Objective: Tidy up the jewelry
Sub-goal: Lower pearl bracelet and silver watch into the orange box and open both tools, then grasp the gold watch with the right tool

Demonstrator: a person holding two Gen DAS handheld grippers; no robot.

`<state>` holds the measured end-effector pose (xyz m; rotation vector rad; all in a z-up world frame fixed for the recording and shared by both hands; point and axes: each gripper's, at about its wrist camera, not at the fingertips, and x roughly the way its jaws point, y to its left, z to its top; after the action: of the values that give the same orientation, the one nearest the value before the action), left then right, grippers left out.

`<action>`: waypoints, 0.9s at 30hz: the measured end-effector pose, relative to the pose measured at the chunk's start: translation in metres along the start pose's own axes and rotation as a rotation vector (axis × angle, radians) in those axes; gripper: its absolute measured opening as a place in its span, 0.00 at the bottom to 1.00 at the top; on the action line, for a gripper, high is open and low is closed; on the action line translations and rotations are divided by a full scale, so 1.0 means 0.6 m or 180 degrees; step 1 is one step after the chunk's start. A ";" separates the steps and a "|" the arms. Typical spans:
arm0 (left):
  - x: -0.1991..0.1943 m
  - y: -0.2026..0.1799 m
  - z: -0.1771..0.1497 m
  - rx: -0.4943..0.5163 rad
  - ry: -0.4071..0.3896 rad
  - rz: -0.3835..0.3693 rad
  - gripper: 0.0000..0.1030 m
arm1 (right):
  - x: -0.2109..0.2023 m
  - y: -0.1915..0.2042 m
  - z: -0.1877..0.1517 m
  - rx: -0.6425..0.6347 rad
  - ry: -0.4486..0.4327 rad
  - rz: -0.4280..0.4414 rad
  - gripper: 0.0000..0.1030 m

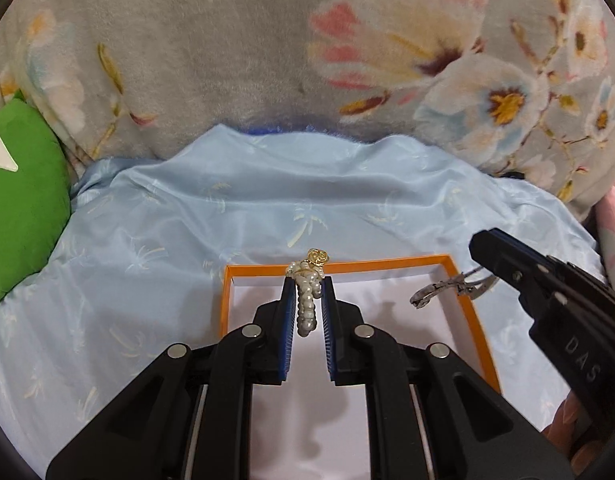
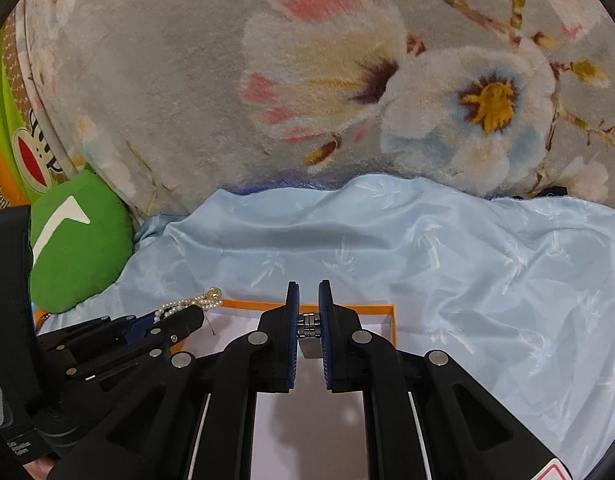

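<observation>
An orange-rimmed box (image 1: 339, 263) with a white floor lies on light blue satin cloth. My left gripper (image 1: 309, 284) is shut on a white pearl bracelet (image 1: 307, 302) with a gold charm, held above the box. The bracelet also shows at the left in the right wrist view (image 2: 187, 305). My right gripper (image 2: 308, 292) is shut on a silver metal watch band (image 2: 310, 326) above the box's far rim (image 2: 371, 309). In the left wrist view the right gripper (image 1: 483, 252) reaches in from the right with the silver band (image 1: 447, 286) hanging over the box.
A grey floral plush blanket (image 1: 235, 60) rises behind the blue cloth (image 1: 267, 200). A green cushion (image 1: 23, 208) sits at the left, also in the right wrist view (image 2: 79, 248). An orange and green printed bag (image 2: 7, 128) stands far left.
</observation>
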<state>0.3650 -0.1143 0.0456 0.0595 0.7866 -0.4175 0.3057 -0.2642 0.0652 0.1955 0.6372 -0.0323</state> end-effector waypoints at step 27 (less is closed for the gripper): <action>-0.149 0.070 -0.134 -0.0291 -0.0168 0.0039 0.68 | -0.162 -0.020 -0.171 -0.0126 0.0274 0.0019 0.24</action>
<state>0.2710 -0.0286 0.0469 -0.0317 0.7522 -0.3695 0.1664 -0.2593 0.0402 0.1611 0.7225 -0.0056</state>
